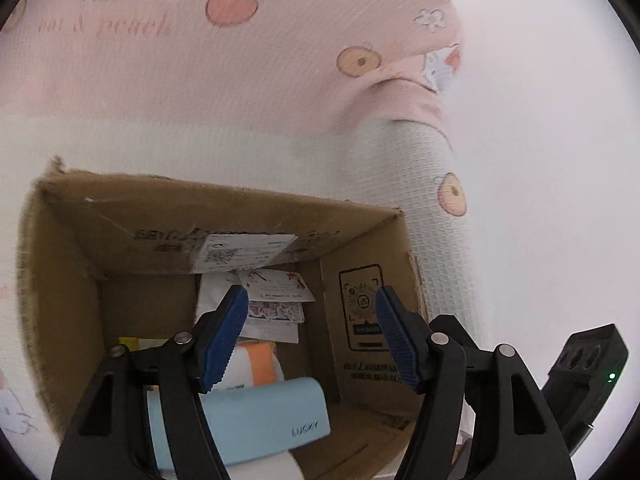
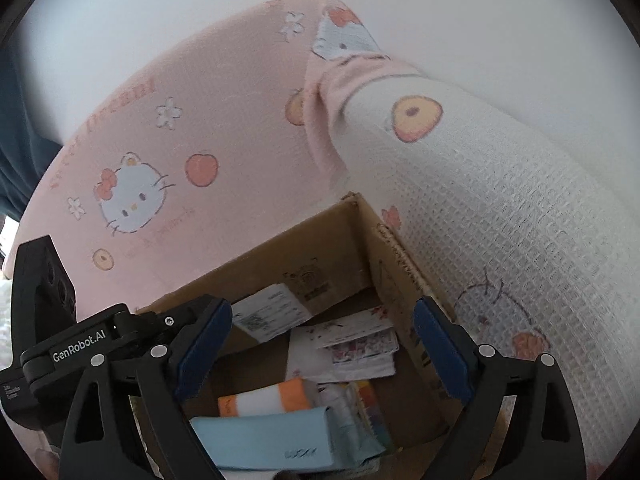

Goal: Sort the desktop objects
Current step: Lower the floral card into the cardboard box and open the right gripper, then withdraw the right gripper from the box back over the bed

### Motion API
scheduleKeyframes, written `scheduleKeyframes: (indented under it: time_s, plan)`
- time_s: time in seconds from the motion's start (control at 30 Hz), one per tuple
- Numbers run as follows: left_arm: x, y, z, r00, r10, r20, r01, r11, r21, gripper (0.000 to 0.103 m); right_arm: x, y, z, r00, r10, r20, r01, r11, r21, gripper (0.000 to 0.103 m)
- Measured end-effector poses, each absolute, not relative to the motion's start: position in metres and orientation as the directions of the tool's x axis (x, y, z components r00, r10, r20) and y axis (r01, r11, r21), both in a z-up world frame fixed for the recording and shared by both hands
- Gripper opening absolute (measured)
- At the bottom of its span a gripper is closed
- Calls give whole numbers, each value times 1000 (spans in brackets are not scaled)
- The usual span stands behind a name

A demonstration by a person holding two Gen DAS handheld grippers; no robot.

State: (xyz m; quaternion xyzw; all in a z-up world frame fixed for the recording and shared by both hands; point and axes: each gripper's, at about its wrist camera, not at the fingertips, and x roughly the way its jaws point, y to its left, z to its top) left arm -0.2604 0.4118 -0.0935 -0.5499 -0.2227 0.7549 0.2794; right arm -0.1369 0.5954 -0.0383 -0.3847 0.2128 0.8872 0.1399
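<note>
An open cardboard box stands on a pink and white cat-print cloth. Inside lie a light blue case marked LUCKY, an orange and white item, and white paper cards. My left gripper hangs open over the box, its blue pads apart and nothing between them. My right gripper is also open above the box, wide, with nothing held. The blue case lies below both, loose in the box.
The cat-print cloth covers the surface around the box and falls over an edge at the right. The other gripper's black body shows at each view's side. A white label sticks to the box's far wall.
</note>
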Motion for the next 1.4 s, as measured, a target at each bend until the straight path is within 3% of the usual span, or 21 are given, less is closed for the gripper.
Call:
scheduleKeyframes:
  time_s: [0.57,0.9,1.4]
  plan:
    - [-190,321,-44,-273,686,-674,-214,-727,-653,71,-81,496,16,-665,90,-742,-385,-892,237,92]
    - [-155,266,-40,-267,719,-642,-220,-694,-686,78,-45,430,41,-680,116,-724,-351,-919,181,92]
    - [-129,164,-66,-338,691,-639,-167,-713,-681,79,-43,335,17,-648,52,-760,-269,-949,165,92]
